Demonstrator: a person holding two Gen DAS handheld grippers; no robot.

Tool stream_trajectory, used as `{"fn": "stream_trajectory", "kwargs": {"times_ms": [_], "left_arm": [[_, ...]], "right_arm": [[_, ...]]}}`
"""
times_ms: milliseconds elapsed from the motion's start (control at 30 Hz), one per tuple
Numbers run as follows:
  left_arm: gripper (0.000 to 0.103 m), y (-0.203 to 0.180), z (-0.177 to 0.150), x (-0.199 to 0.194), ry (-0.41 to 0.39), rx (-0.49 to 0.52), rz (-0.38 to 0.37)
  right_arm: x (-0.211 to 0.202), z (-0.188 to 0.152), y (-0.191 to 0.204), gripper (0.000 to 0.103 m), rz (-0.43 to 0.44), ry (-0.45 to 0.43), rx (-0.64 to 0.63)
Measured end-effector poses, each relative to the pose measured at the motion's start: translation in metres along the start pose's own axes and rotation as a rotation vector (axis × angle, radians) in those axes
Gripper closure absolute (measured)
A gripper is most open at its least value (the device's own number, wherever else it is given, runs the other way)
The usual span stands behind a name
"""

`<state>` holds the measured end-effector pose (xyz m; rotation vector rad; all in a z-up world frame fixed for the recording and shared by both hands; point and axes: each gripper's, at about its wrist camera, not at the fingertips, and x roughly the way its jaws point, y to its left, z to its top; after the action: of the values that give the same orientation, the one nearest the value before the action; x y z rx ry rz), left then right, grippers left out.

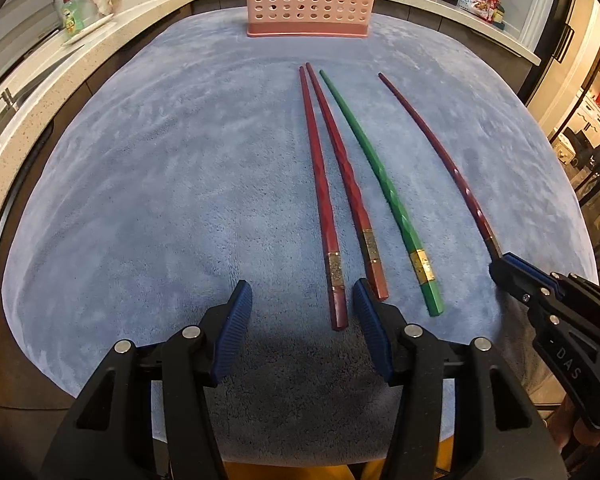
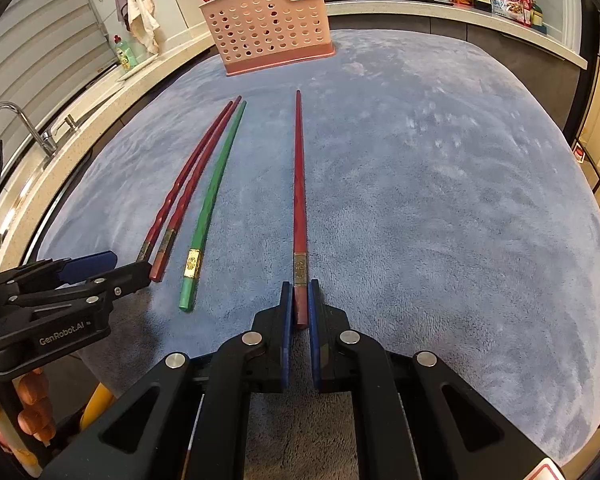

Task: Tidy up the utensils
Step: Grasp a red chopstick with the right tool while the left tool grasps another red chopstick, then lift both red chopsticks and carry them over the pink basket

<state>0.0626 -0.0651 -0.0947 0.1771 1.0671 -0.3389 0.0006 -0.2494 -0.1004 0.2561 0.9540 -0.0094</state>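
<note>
My left gripper [image 1: 302, 300] hangs spread over the butt of the leftmost red chopstick [image 1: 323, 200] on the blue mat [image 1: 160, 180]. Next lie a second red one [image 1: 346, 176], touching it at the tips, and a green chopstick [image 1: 380, 184]. My right gripper [image 2: 300, 304] pinches the fourth chopstick [image 2: 299, 184]. A pink basket [image 2: 268, 28] stands beyond.
</note>
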Motion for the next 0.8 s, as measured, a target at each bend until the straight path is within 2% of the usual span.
{"fn": "stream_trajectory", "kwargs": {"times_ms": [67, 233, 300, 333, 533, 800], "left_arm": [[0.059, -0.001, 0.001, 0.001, -0.002, 0.003, 0.013], [0.079, 0.002, 0.006, 0.002, -0.003, -0.005, 0.016], [0.093, 0.002, 0.007, 0.002, -0.004, -0.004, 0.017], [0.095, 0.003, 0.007, 0.001, -0.002, -0.002, 0.008], [0.096, 0.009, 0.009, -0.003, 0.001, -0.017, -0.011], [0.096, 0.027, 0.014, -0.033, -0.048, -0.06, -0.017]], "right_arm": [[0.0, 0.0, 0.001, 0.096, 0.001, 0.0, 0.0], [0.0, 0.0, 0.0, 0.096, 0.0, 0.0, -0.001], [0.0, 0.0, 0.0, 0.096, 0.0, 0.0, 0.0], [0.0, 0.0, 0.0, 0.096, -0.001, 0.0, -0.001], [-0.003, 0.0, 0.001, 0.096, 0.0, -0.006, 0.002], [-0.038, 0.014, 0.001, 0.096, 0.013, -0.08, 0.008]]}}
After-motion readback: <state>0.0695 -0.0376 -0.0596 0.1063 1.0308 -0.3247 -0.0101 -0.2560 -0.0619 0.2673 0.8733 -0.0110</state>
